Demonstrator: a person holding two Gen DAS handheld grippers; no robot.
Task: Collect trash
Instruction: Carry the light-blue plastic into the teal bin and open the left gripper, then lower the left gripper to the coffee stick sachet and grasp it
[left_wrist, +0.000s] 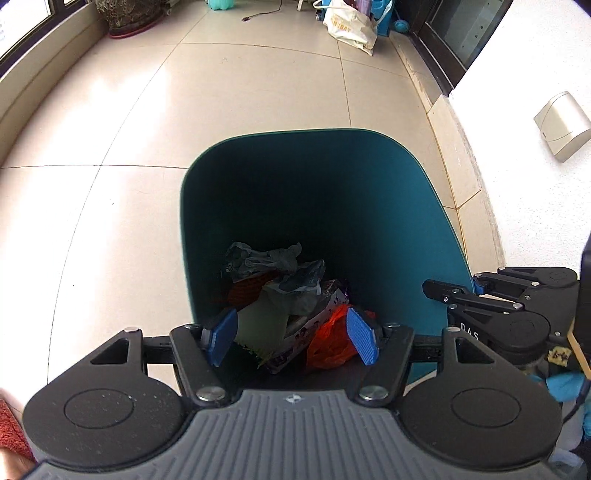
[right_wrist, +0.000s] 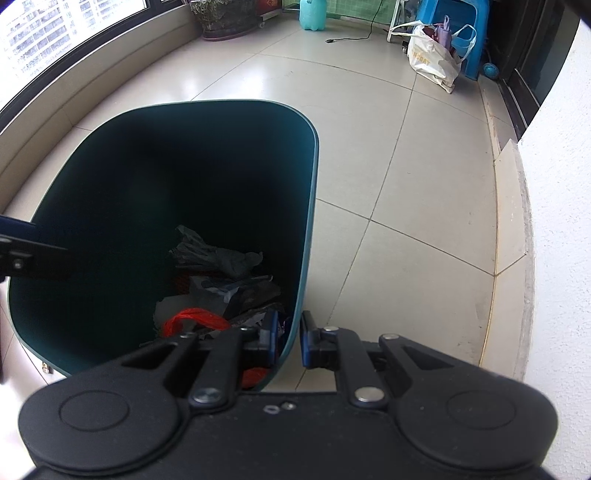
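Several scraps already lie in the teal bin (left_wrist: 317, 192), so collecting looks well along; whether more litter waits elsewhere I cannot tell, though the tiled floor (left_wrist: 110, 229) on view shows none. At left, the left gripper (left_wrist: 291, 338) hangs over the bin's mouth, blue pads spread wide, holding nothing. Below it sits the trash (left_wrist: 280, 295): crumpled grey plastic, paper, an orange bag. At right, the right gripper (right_wrist: 288, 341) pinches the bin's near right wall.

Matt teal plastic bin (right_wrist: 310, 177); crinkled grey plastic bag (left_wrist: 266, 258) at twelve o'clock in its trash; glossy beige floor tiles (left_wrist: 258, 81); ribbed blue rubber pads (left_wrist: 360, 334).
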